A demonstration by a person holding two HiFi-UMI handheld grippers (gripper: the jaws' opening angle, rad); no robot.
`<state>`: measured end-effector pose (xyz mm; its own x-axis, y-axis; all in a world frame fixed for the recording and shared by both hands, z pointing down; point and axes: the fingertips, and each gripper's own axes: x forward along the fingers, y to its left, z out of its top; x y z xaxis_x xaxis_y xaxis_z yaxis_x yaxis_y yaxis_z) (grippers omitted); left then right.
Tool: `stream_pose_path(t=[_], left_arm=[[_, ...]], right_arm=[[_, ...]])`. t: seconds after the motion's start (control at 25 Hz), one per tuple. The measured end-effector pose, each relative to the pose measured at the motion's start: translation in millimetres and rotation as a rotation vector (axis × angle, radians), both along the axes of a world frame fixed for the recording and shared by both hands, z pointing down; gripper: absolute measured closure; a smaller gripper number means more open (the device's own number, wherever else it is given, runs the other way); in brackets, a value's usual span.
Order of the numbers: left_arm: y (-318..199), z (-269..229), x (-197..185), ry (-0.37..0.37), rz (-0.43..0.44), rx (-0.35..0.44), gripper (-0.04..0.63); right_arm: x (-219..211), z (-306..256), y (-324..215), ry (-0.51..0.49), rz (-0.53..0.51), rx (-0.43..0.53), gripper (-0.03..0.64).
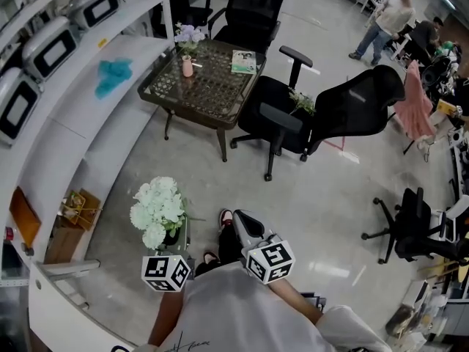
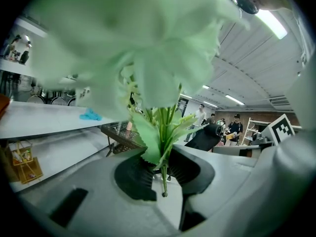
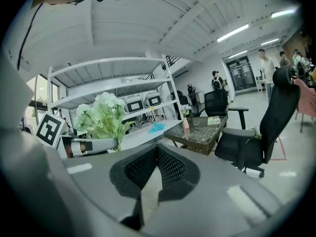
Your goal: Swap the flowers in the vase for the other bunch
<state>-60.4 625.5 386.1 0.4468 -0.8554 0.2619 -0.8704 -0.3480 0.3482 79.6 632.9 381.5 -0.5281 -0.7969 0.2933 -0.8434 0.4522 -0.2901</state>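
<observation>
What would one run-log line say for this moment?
left gripper: grips white bunch | right gripper: shut, empty | vase: holds purple flowers

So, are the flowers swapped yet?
Not yet. Picked up: the white flower bunch, its stems clamped in the left hand-held gripper. The right hand-held gripper is shut and empty. Left: the pink vase on the table holds its lilac flowers; those must come out.

Looked like an open office or lab: black swivel chairs (image 1: 352,108) around, white shelving (image 1: 73,123) loaded with machines (image 1: 47,50), shiny floor (image 1: 330,196).
</observation>
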Motion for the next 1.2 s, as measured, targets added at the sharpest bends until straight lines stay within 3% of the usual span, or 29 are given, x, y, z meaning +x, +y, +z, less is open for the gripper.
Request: stream_pose_path(t=[0.72, 0.92, 1.2], left_arm=[[-132, -5, 11, -0.016, 0.024, -0.006, 0.525], [-164, -7, 22, -0.058, 0.046, 0.009, 0.523], [-207, -8, 36, -0.050, 0.023, 0.012, 0.523]], right_arm=[[-10, 3, -130, -0.008, -0.062, -0.015, 0.611], [-2, 2, -167, -0.013, -0.064, -0.011, 0.611], [8, -2, -216, -0.018, -0.094, 0.010, 0.611]])
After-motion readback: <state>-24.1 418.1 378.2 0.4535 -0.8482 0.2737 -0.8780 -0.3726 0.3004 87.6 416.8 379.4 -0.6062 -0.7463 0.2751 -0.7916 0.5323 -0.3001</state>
